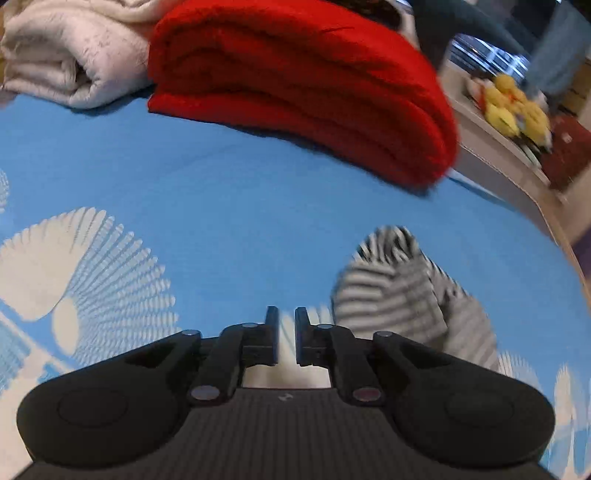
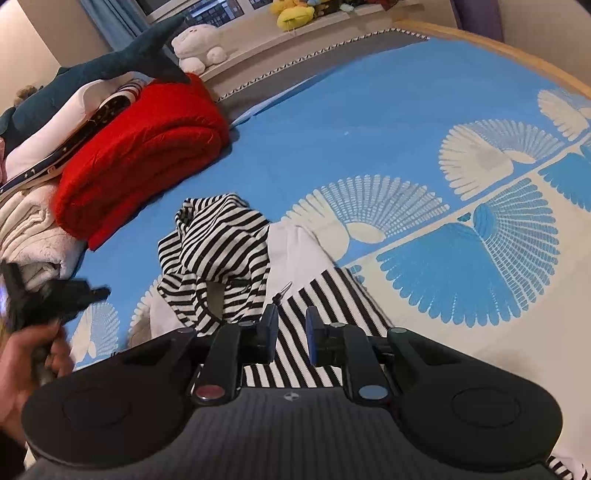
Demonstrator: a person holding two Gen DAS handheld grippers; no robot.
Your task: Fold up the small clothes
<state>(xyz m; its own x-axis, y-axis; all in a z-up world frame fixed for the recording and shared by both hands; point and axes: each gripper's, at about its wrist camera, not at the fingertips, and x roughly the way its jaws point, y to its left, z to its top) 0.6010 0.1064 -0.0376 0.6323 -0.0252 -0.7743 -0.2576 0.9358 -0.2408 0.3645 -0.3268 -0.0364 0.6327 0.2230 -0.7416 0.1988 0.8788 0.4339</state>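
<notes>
A black-and-white striped garment [image 2: 221, 240] lies partly crumpled on the blue bedsheet [image 2: 369, 129], with a flat striped part reaching under my right gripper [image 2: 291, 314]. That gripper's jaws stand narrow with the striped cloth between them, and they look shut on it. In the left wrist view the same garment [image 1: 391, 291] is a blurred heap just right of my left gripper [image 1: 286, 314]. Its jaws are nearly together with nothing between them, over bare sheet. The right wrist view shows the left gripper [image 2: 74, 295] blurred at the left edge, held by a hand [image 2: 29, 354].
A folded red blanket [image 1: 295, 92] and a rolled white quilt [image 1: 66, 55] are stacked at the bed's head. A dark shark plush [image 2: 110, 62] lies above them. Yellow plush toys [image 2: 295, 16] sit on a ledge beyond the wooden bed edge [image 2: 498, 48].
</notes>
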